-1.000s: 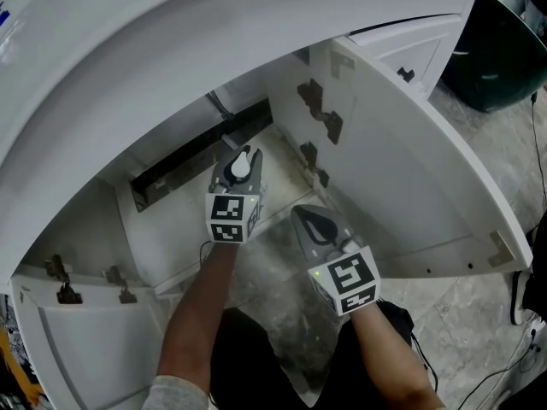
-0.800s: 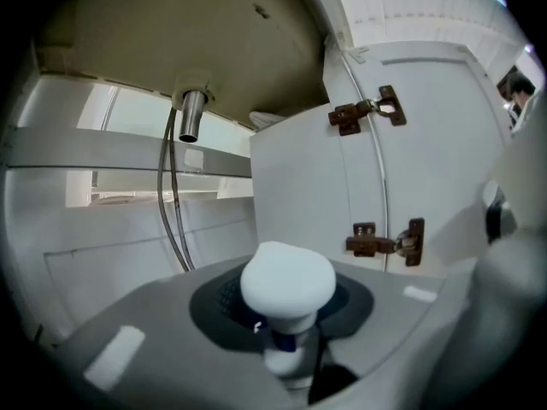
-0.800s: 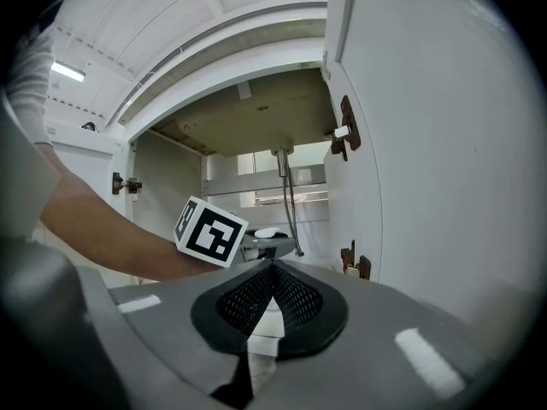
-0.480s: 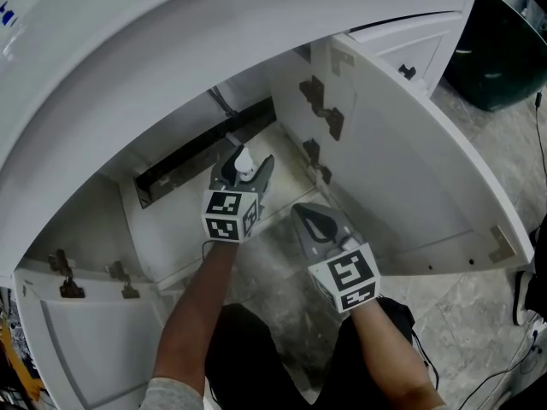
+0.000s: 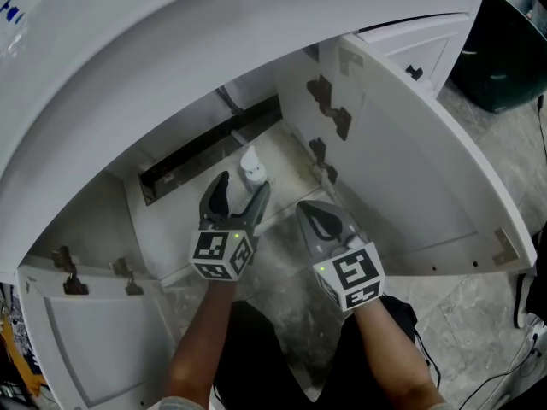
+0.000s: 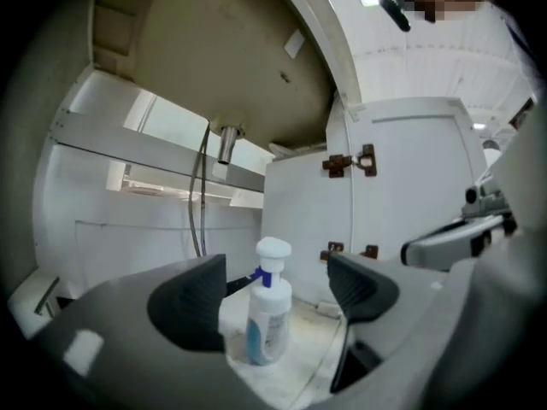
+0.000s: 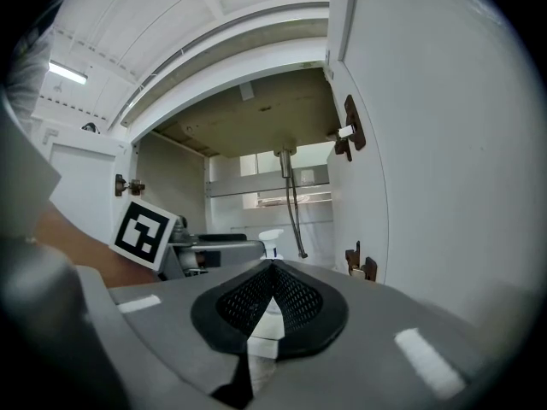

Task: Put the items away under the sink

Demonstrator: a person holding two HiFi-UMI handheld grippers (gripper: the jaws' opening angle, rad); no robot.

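Open under-sink cabinet point(image 5: 171, 229): pump bottle point(image 5: 252, 167) stands upright on its floor (label print too blurred to read). Left claw point(image 5: 242, 188) released, bottle just ahead, untouched; right claw point(image 5: 318, 222) clenched, empty.

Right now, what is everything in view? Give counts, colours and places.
pump bottle: one, white with a blue collar, upright on the cabinet floor under the sink
cabinet doors: two, white, swung open on either side
hinges: four seen, dark, two on each door's inner face
hose: one, grey, hanging below the sink
container: one, dark, on the tiled floor at far right
left gripper: one, grey, jaws apart, empty, just short of the bottle
right gripper: one, grey, jaws together, empty, beside the left one
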